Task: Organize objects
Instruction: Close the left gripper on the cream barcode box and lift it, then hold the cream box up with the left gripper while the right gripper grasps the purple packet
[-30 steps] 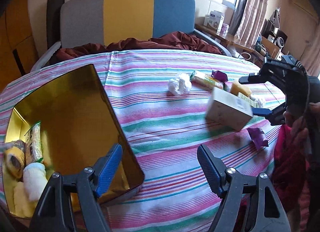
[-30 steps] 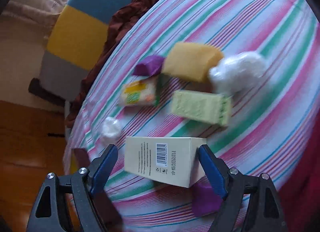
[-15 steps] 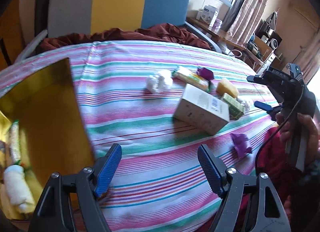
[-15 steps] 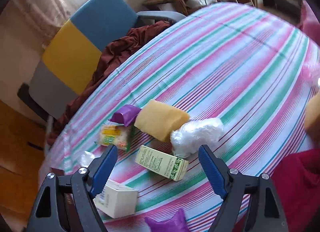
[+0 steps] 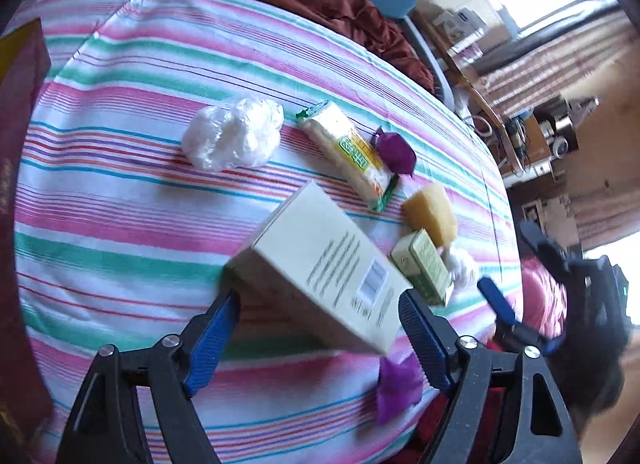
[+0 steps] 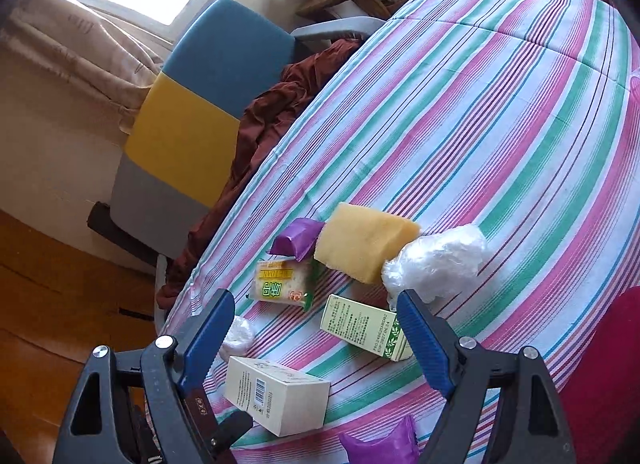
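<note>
A cream carton lies on the striped cloth; my left gripper is open with its jaws either side of the carton's near end, apart from it. The carton also shows in the right wrist view. Beyond it lie a green box, yellow sponge, snack packet, purple wrapper and a white plastic wad. My right gripper is open and empty, above the green box, sponge and another white wad.
A dark red box edge stands at the far left. A second purple wrapper lies at the near table edge. A chair with dark red cloth stands behind the table. The right gripper shows at the table's right edge.
My left gripper has swung right, away from the gold box, and closed in on the cream carton. My right gripper let go of the carton and pulled back from it.
</note>
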The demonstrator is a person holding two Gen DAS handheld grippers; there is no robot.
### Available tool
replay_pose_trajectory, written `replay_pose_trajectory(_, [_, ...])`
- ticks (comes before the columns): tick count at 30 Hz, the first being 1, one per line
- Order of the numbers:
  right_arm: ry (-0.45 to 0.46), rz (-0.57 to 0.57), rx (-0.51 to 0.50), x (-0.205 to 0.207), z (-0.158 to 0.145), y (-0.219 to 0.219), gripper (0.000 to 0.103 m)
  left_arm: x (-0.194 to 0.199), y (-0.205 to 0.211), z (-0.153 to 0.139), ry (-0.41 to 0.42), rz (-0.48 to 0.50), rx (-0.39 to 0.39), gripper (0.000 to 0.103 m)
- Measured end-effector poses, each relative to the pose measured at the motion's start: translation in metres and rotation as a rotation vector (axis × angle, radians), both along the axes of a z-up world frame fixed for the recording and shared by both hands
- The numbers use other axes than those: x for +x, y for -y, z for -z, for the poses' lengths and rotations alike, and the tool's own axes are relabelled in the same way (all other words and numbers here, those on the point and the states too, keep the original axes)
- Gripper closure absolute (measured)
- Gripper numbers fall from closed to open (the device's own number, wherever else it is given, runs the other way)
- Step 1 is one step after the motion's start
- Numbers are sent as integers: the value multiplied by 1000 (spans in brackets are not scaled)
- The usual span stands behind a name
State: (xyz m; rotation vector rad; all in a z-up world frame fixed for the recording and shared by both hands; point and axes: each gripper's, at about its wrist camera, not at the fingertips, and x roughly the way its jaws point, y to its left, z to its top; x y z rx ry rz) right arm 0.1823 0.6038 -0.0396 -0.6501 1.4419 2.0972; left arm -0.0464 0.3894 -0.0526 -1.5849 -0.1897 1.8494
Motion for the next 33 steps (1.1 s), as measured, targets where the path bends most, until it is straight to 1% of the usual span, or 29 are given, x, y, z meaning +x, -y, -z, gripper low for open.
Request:
replay_pose_trajectory(3, [-5, -10, -5, 0, 1, 0, 18, -7, -12, 3, -10, -42, -21, 16])
replay_pose_trajectory(6, [-8, -17, -12, -1, 2, 1, 18, -17, -27, 5, -42, -44, -53, 14])
replay_pose_trajectory(9, [-14, -19, -15, -1, 2, 1, 18, -23, -48, 13, -79, 24, -125, 14])
replay_pose_trajectory(13, [-23, 0, -32, 2, 5, -2, 18, -13, -54, 13, -156, 112, -162, 14])
replay_pose_trajectory(15, [-26, 6, -40, 3, 6, -3, 18, -6, -46, 11, -202, 141, -168, 21])
replay_pose_trajectory(16, [-23, 6, -41, 2, 6, -3, 18, -3, -40, 9, -227, 159, -142, 24])
replay_pose_trajectory(18, [-16, 1, -39, 1, 6, -2, 18, 5, -30, 2, -287, 196, -122, 37])
replay_pose_trajectory(19, [-10, -2, -37, 1, 6, -2, 18, 11, -23, -3, -329, 219, -120, 40])
replay_pose_trajectory(20, [-3, -4, -36, 0, 6, -1, 18, 14, -18, -5, -357, 237, -119, 46])
replay_pose_trajectory(21, [2, -6, -35, -1, 6, -1, 18, 18, -12, -7, -379, 252, -118, 48])
replay_pose_trajectory(24, [17, 0, -33, -1, 6, -1, 18, 30, 8, -7, -426, 289, -115, 49])
replay_pose_trajectory(26, [26, 4, -30, -1, 7, -1, 18, 37, 9, -7, -465, 321, -127, 50])
replay_pose_trajectory(29, [41, 8, -29, -1, 7, -1, 18, 49, 17, -4, -481, 362, -119, 50])
replay_pose_trajectory(31, [52, 8, -29, -2, 8, -2, 18, 58, 18, -1, -521, 380, -144, 51])
replay_pose_trajectory(33, [66, -1, -26, -3, 8, -1, 18, 61, 22, 3, -531, 388, -158, 52])
